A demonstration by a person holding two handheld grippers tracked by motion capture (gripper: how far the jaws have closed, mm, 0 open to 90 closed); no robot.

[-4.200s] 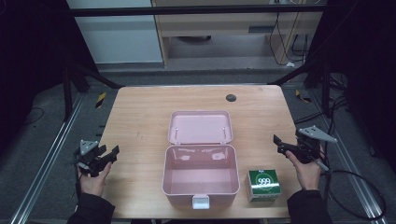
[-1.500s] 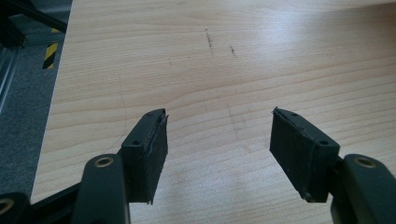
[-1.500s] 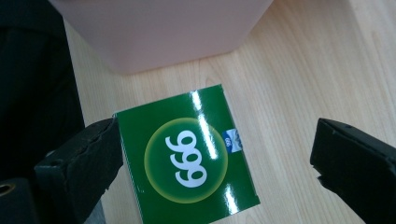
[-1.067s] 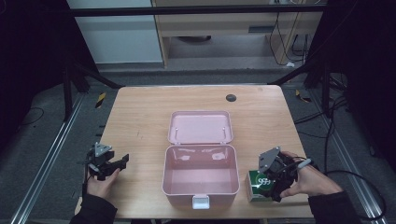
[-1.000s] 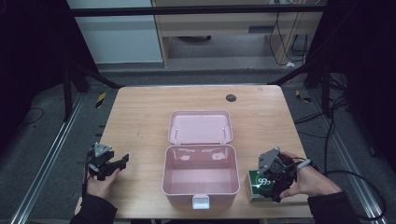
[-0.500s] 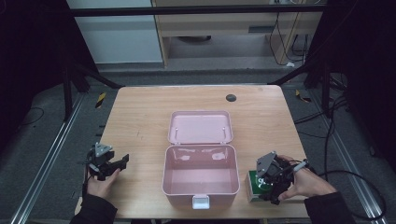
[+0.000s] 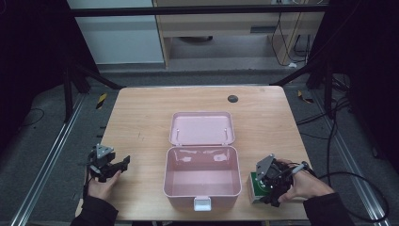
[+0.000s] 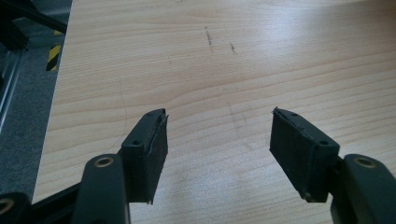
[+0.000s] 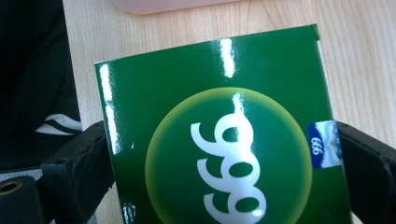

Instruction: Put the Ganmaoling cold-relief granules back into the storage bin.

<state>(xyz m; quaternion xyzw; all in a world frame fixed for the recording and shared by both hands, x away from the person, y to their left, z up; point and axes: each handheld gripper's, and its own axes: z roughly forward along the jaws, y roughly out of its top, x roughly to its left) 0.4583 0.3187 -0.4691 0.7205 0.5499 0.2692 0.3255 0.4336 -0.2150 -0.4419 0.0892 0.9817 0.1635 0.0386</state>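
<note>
A green box with a white "999" on its lid sits near the table's front edge, right of an open pink case. My right gripper is down over the box. In the right gripper view both black jaws press against the box's two sides, so my right gripper is shut on it. The pink case is empty, and its lid lies flat behind it. My left gripper is at the table's front left. It stands open over bare wood with nothing between the jaws.
A small black round disc lies near the table's far edge. The wooden table drops off to dark floor and metal rails on the left and right. The green box is close to the case's right wall.
My right gripper came in from the table's right edge onto the green box and settled lower around it. My left gripper shifted slightly inward early on, then stayed still.
</note>
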